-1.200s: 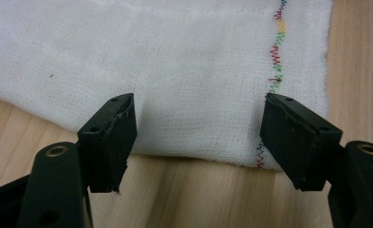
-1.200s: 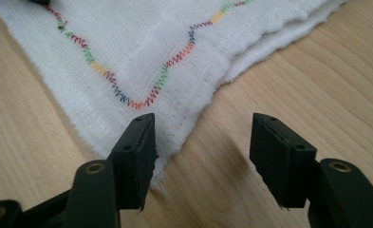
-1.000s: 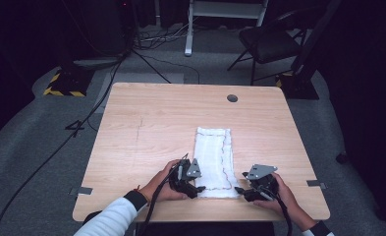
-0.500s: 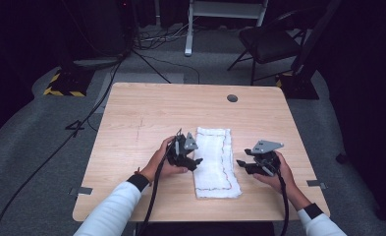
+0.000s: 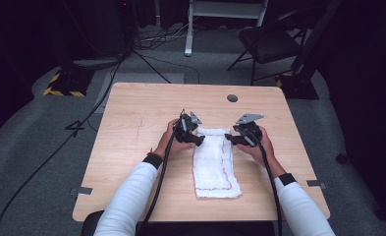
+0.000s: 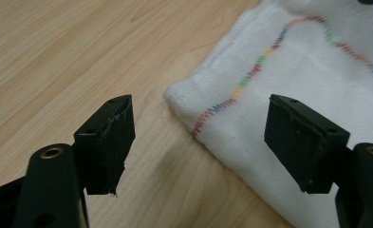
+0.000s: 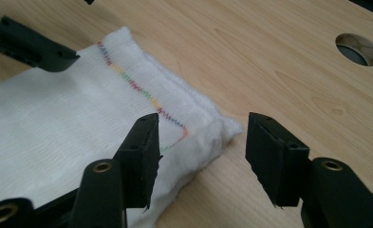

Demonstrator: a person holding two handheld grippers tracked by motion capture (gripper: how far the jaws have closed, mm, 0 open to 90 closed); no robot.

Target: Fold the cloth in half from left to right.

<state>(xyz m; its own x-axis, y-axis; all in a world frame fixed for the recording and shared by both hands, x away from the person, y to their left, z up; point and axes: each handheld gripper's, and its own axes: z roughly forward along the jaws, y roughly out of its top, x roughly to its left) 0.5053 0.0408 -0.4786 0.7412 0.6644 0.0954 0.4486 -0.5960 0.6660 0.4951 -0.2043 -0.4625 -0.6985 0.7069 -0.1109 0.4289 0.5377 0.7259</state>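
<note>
A white towel (image 5: 215,164) with a line of coloured stitching lies folded into a long strip on the wooden table (image 5: 131,128), running from the middle of the tabletop toward six o'clock. The left gripper (image 5: 196,139) sits at the towel's far corner on the nine o'clock side, and the right gripper (image 5: 230,139) at the far corner on the three o'clock side — both just beside the cloth. In the left gripper view the jaws stand apart over that corner, one above bare wood, the other above the cloth, with nothing pinched. In the right gripper view the jaws have just been closing, yet a clear gap remains — the towel's corner lies below them, unheld. A round hole (image 5: 232,98) shows in the table toward twelve o'clock, well apart from the towel.
</note>
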